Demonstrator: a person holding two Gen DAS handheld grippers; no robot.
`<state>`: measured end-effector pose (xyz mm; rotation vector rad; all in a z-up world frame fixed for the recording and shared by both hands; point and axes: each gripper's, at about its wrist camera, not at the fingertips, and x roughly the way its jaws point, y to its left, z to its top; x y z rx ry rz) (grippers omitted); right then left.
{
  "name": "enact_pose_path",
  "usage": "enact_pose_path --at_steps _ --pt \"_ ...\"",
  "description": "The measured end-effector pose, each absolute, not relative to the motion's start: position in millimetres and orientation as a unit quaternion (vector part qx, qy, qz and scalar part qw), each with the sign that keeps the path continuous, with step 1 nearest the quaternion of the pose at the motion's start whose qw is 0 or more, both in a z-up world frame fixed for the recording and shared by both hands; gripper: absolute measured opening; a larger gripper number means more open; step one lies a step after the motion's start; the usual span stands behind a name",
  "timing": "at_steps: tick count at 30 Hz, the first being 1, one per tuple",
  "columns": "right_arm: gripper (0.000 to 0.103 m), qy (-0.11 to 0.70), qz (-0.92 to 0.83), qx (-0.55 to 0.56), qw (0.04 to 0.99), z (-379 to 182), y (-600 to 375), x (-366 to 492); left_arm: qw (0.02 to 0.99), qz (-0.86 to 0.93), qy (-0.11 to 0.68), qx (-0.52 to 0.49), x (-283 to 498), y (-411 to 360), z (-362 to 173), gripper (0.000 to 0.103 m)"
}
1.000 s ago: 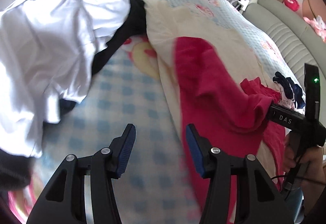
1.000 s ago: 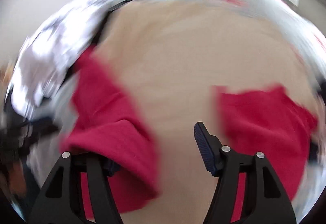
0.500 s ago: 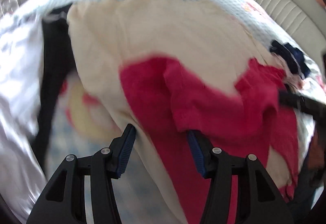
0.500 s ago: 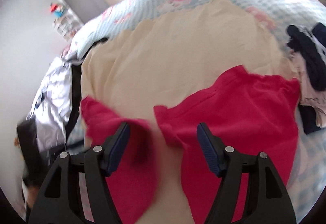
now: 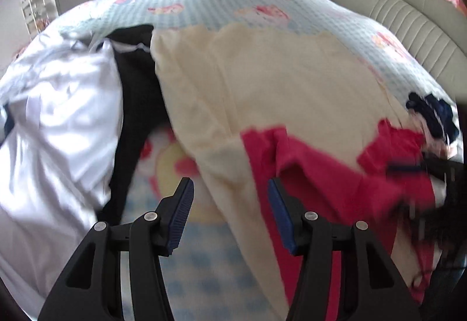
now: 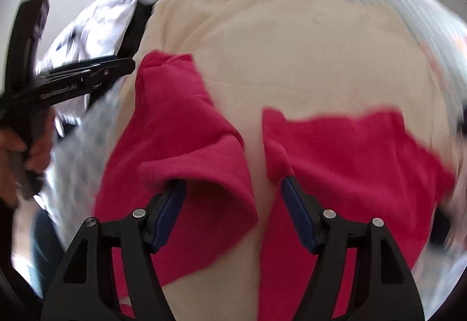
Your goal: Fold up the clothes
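Observation:
A red garment [image 6: 350, 163] lies crumpled in two lobes on a cream cloth [image 6: 292, 52] spread over the bed. My right gripper [image 6: 233, 201] hovers over the gap between the lobes, jaws apart. A red fold [image 6: 189, 163] drapes over its left fingertip, and the right fingertip touches the other lobe's edge. My left gripper [image 5: 230, 204] stands open over the cream cloth's [image 5: 277, 81] left edge, nothing pressed between its pads; the red garment [image 5: 321, 175] lies just right of it. The left gripper [image 6: 87, 78] also shows in the right wrist view, held by a hand.
A white garment [image 5: 58, 122] and a black one [image 5: 134, 93] lie heaped at the left on the blue checked bedsheet [image 5: 204, 277]. A dark blue item [image 5: 435, 113] lies at the right. A padded grey headboard [image 5: 408, 17] borders the bed's far right.
The left wrist view swung from the white garment to the cream cloth's edge. In the right wrist view the red garment sits closer, one fold now over the left fingertip.

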<state>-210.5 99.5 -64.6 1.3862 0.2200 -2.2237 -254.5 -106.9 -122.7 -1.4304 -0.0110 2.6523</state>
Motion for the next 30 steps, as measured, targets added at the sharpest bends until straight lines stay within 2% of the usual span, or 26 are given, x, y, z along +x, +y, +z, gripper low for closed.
enact_pose_path --at_steps 1,6,8,11,14,16,20,23,28,30 --pt "0.068 0.079 -0.826 0.502 0.244 -62.2 100.0 -216.3 0.062 0.874 0.005 -0.482 -252.1 -105.5 -127.3 0.055" --pt "0.069 -0.136 -0.860 0.471 0.143 -42.1 172.4 -249.1 0.099 0.853 0.046 -0.511 -264.5 -79.9 -143.5 0.055" --pt "0.069 -0.160 -0.861 0.466 0.130 -38.4 191.3 -246.9 0.101 0.858 0.057 -0.500 -282.6 -68.1 -139.4 0.055" --pt "0.070 -0.127 -0.864 0.472 0.118 -37.6 199.1 -239.1 0.067 0.878 0.049 -0.472 -313.0 -62.2 -129.4 0.055" --pt "0.070 -0.107 -0.858 0.485 0.131 -42.8 195.3 -233.1 0.004 0.897 -0.040 -0.441 -316.6 -91.3 -116.4 0.055" --pt "0.070 -0.091 -0.850 0.495 0.156 -48.5 184.8 -229.2 0.005 0.899 -0.100 -0.427 -305.5 -114.4 -111.7 0.055" --pt "0.070 -0.012 -0.826 0.507 0.246 -54.3 145.4 -209.2 0.005 0.888 -0.040 -0.459 -276.9 -117.1 -129.1 0.056" --pt "0.074 0.031 -0.805 0.510 0.302 -62.9 119.4 -201.5 0.046 0.877 -0.043 -0.476 -248.5 -110.8 -142.7 0.056" --pt "0.074 0.072 -0.807 0.510 0.287 -84.4 95.1 -209.0 0.062 0.862 -0.056 -0.500 -249.5 -86.6 -166.1 0.055" --pt "0.068 0.078 -0.812 0.518 0.257 -92.8 90.3 -220.8 0.037 0.856 -0.063 -0.512 -253.4 -89.0 -171.5 0.047"
